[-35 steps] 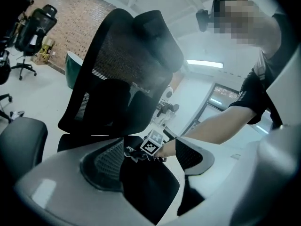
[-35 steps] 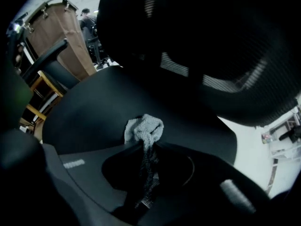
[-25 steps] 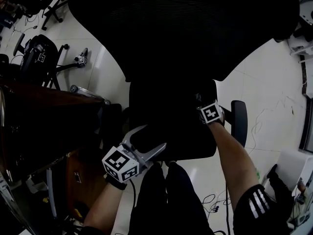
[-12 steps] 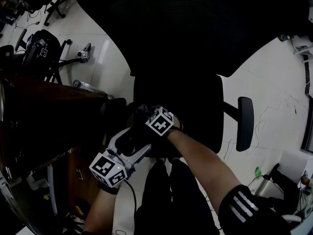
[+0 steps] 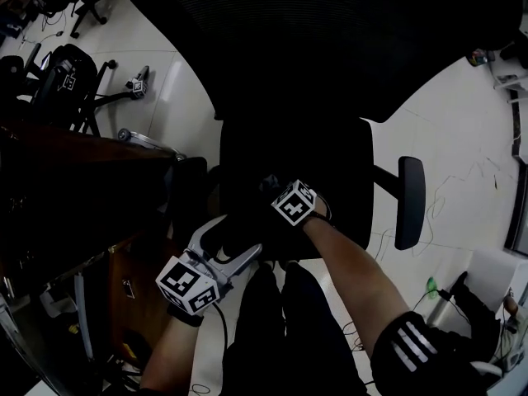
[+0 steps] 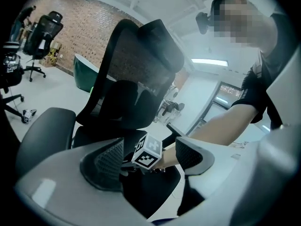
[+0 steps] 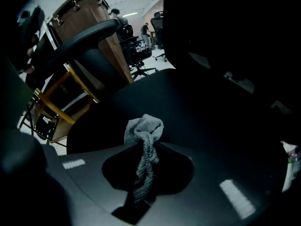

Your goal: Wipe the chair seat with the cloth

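My right hand-held gripper (image 7: 142,173) is clamped on the grey cloth (image 7: 144,128), with the bunched end trailing onto the chair seat (image 7: 207,121), so it can rub. My left hand-held gripper (image 5: 229,244) hangs at the front edge with its jaws apart and empty, probably keeping clear.

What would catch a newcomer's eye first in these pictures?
The big black chair fills the middle of the head view. The right gripper has its jaws shut on a grey cloth, whose bunched end lies against the seat. The left gripper hangs open and empty at the seat's near left corner.
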`<state>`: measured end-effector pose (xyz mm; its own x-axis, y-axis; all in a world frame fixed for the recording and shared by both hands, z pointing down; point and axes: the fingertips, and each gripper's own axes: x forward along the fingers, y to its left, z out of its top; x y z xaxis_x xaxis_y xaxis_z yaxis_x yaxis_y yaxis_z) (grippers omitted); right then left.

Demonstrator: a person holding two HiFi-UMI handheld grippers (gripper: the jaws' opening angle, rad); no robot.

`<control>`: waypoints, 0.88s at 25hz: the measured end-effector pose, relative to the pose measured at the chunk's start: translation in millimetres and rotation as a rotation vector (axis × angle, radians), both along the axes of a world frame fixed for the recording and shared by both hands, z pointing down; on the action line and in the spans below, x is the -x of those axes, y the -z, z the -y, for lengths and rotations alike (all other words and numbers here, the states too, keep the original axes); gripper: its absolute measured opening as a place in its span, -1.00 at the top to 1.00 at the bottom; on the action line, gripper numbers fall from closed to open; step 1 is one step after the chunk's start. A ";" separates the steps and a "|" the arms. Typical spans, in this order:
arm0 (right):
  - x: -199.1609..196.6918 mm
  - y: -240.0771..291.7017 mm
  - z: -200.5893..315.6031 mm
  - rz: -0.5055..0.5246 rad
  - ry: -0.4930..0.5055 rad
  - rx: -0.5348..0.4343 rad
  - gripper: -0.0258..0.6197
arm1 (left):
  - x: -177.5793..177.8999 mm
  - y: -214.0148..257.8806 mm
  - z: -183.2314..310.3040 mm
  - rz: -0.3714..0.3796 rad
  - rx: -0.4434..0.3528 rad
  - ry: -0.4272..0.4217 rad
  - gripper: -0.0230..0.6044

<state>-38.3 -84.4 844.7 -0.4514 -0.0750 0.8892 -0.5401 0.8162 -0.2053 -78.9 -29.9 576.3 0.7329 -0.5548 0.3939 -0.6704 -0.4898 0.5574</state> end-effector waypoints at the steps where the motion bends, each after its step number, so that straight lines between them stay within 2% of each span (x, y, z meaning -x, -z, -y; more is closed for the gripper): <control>1: -20.0 -2.0 0.2 -0.020 -0.021 0.001 0.77 | -5.6 -0.6 -0.8 -0.005 0.003 -0.009 -0.25; 8: -166.1 -4.4 -3.2 -0.171 -0.166 0.017 0.77 | -42.3 0.6 -5.3 -0.038 0.007 -0.075 -0.25; 11: -209.7 0.9 -2.8 -0.238 -0.235 0.027 0.77 | -50.6 -3.7 -9.1 -0.043 0.013 -0.097 -0.25; 14: -232.9 5.3 -2.1 -0.283 -0.269 0.028 0.77 | -52.7 -6.0 -11.6 -0.037 0.020 -0.099 -0.25; 16: -231.7 11.3 1.0 -0.258 -0.292 0.018 0.77 | -51.1 -5.6 -12.3 -0.029 0.021 -0.096 -0.25; 18: -207.2 22.0 4.9 -0.160 -0.299 -0.002 0.77 | -45.2 -4.6 -12.8 -0.023 0.018 -0.093 -0.25; 22: -109.9 44.6 -11.0 0.022 -0.200 -0.009 0.77 | -19.2 -4.8 -21.3 0.000 0.019 -0.067 -0.25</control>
